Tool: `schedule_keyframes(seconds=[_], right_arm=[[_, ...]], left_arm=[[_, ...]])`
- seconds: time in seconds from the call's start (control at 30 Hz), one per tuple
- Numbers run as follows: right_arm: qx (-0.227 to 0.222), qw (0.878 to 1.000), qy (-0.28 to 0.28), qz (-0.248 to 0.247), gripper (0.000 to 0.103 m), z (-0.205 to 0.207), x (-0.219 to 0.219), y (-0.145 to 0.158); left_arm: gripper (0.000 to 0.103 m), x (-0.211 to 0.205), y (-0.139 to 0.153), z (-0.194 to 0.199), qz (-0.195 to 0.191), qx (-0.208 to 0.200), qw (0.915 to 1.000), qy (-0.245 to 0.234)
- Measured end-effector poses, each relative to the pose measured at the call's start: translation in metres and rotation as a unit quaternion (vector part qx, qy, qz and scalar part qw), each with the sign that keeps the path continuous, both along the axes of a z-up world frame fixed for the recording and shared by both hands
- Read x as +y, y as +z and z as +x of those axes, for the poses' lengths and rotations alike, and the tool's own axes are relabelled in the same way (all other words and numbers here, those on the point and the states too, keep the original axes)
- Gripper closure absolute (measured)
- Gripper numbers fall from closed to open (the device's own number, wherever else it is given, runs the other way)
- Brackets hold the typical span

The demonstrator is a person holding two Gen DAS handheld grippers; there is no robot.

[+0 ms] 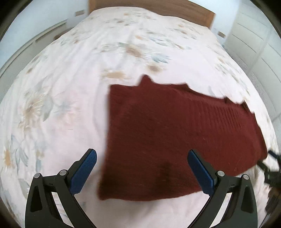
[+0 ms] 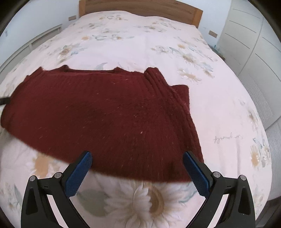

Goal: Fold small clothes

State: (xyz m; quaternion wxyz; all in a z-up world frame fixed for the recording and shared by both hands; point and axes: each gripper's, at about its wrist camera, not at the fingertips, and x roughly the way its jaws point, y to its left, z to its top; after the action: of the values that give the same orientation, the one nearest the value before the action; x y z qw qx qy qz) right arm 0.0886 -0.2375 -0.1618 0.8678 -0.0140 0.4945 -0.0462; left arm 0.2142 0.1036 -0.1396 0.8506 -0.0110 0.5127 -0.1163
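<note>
A dark red knitted garment [image 1: 172, 133] lies flat on the floral bedspread [image 1: 61, 98], folded into a rough rectangle. My left gripper [image 1: 142, 156] hangs open above its near left corner, nothing between the blue pads. In the right wrist view the same red garment [image 2: 105, 119] spreads across the middle, with a ribbed band [image 2: 175, 108] along its right side. My right gripper [image 2: 137, 157] stands open over the garment's near edge, holding nothing. The right gripper's dark frame [image 1: 270, 168] shows at the right edge of the left wrist view.
The bedspread [image 2: 219, 114] covers a wide bed with a wooden headboard [image 2: 140, 7] at the far end. White cupboards [image 2: 254, 43] stand to the right, and a low white shelf [image 2: 43, 35] runs along the left wall.
</note>
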Motion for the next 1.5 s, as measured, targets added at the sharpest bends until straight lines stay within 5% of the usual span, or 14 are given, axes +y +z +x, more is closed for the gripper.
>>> schedule_keyframes(seconds=[0.17, 0.43, 0.73, 0.83, 0.97, 1.23, 1.5], right_arm=[[-0.003, 1.0, -0.015, 0.003, 0.0, -0.019, -0.006, 0.008], [0.017, 0.999, -0.04, 0.023, 0.0, -0.033, -0.02, 0.002], [0.019, 0.998, -0.053, 0.032, 0.0, -0.031, -0.025, -0.002], [0.019, 0.998, -0.052, 0.033, 0.0, -0.031, -0.024, -0.002], [0.018, 0.998, -0.052, 0.034, 0.0, -0.032, -0.024, -0.002], [0.007, 0.998, -0.054, 0.037, 0.0, -0.037, -0.028, 0.008], [-0.011, 0.997, -0.067, 0.044, 0.0, -0.042, -0.045, 0.023]], left_arm=[[0.001, 0.033, -0.015, 0.017, 0.015, 0.034, 0.9988, 0.032], [0.001, 0.056, -0.062, 0.029, -0.033, 0.122, 0.9908, 0.048], [0.002, 0.049, -0.068, 0.038, -0.059, 0.137, 0.9882, 0.034], [0.015, 0.041, -0.071, 0.04, -0.068, 0.142, 0.9872, 0.023], [0.076, 0.033, -0.069, 0.049, -0.128, 0.159, 0.9789, 0.002], [0.084, 0.017, -0.042, 0.046, -0.107, 0.144, 0.9839, -0.006], [0.085, -0.018, 0.03, 0.031, -0.121, 0.112, 0.9855, -0.041]])
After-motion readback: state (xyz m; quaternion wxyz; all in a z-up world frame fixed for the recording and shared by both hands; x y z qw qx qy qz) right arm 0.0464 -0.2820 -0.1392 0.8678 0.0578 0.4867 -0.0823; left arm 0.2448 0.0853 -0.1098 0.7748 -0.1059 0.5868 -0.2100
